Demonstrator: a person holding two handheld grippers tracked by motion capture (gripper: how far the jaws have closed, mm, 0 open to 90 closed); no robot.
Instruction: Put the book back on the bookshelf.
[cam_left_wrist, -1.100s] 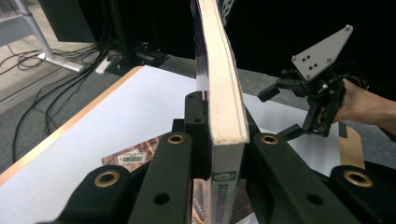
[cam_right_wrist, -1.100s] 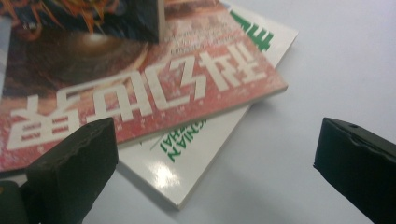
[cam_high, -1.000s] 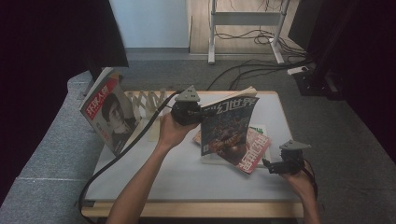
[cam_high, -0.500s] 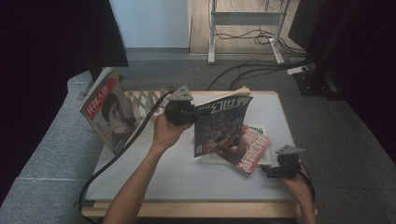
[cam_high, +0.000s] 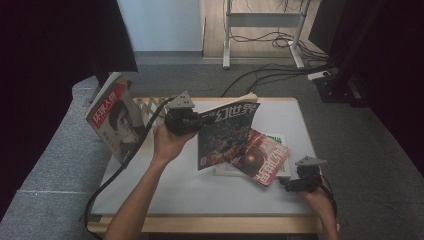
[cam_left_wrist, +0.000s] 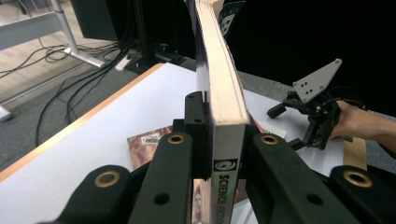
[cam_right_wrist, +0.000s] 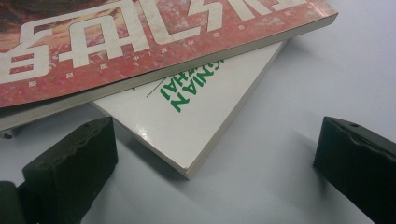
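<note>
My left gripper (cam_high: 196, 121) is shut on the spine of a blue science-fiction magazine (cam_high: 227, 135) and holds it upright above the white table (cam_high: 200, 195). In the left gripper view the thick spine (cam_left_wrist: 226, 154) stands clamped between the jaws of that gripper (cam_left_wrist: 219, 137). A red magazine (cam_high: 262, 159) lies on a white book with green lettering (cam_high: 280, 141) at the table's right. My right gripper (cam_high: 291, 186) rests low at the front right, open; its jaws flank the white book's corner (cam_right_wrist: 196, 121) without touching it, and the red magazine (cam_right_wrist: 140, 37) lies just beyond.
A magazine with a portrait cover (cam_high: 117, 122) leans in a wooden rack (cam_high: 149, 107) at the table's left back. A grey cushioned seat (cam_high: 55, 165) borders the left side. Cables (cam_high: 260, 75) and a desk frame (cam_high: 260, 20) lie on the floor beyond.
My left hand has carried the blue magazine to the left, away from the pile. The right gripper has shifted only slightly near the front right edge.
</note>
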